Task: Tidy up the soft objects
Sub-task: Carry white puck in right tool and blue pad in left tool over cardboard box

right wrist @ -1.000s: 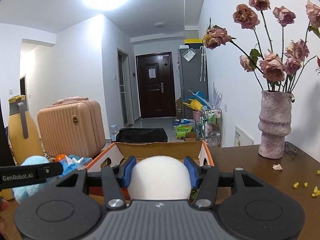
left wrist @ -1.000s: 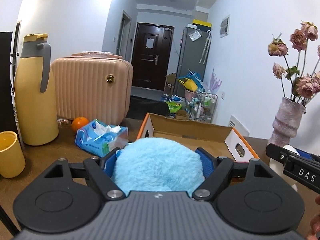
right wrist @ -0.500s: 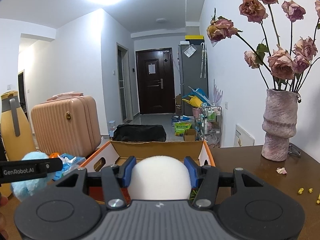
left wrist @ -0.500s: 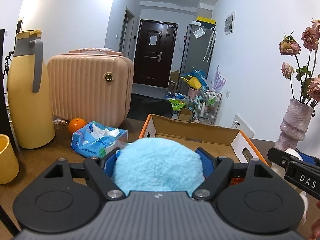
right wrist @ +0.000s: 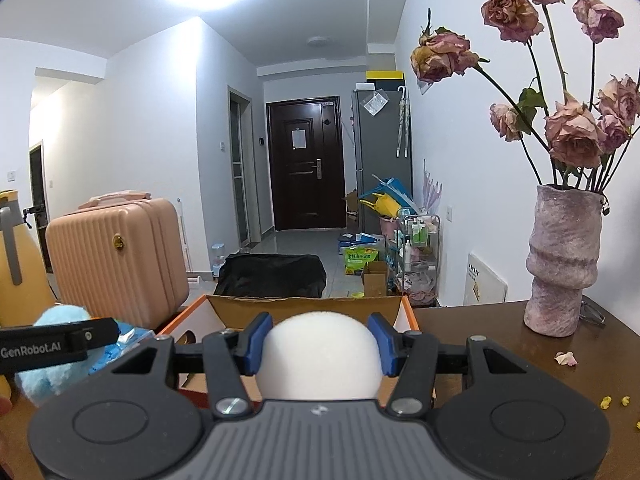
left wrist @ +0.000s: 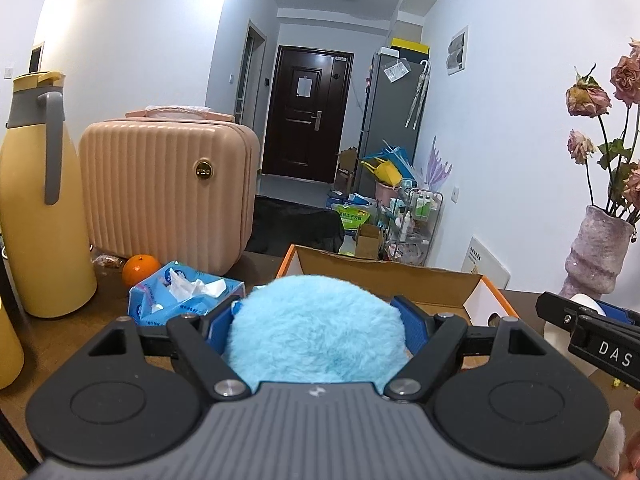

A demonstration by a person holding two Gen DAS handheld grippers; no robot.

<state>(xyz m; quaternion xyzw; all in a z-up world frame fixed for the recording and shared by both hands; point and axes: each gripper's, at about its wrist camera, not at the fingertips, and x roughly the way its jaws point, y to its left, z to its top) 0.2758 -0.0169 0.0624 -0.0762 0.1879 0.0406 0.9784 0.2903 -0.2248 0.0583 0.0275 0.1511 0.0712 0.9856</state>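
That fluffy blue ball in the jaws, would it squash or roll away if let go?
The fluffy blue ball probably squashes easily: its long fur bulges past the blue pads. It looks light for its size. Being round, it might roll, though the fur would likely slow it.

The right gripper (right wrist: 319, 344) clamps a white ball (right wrist: 319, 354) before the open box (right wrist: 408, 312). At the table's (right wrist: 500, 336) right edge stands a vase (right wrist: 562, 260); the left gripper (right wrist: 56, 346) holds a blue puff (right wrist: 52, 376).
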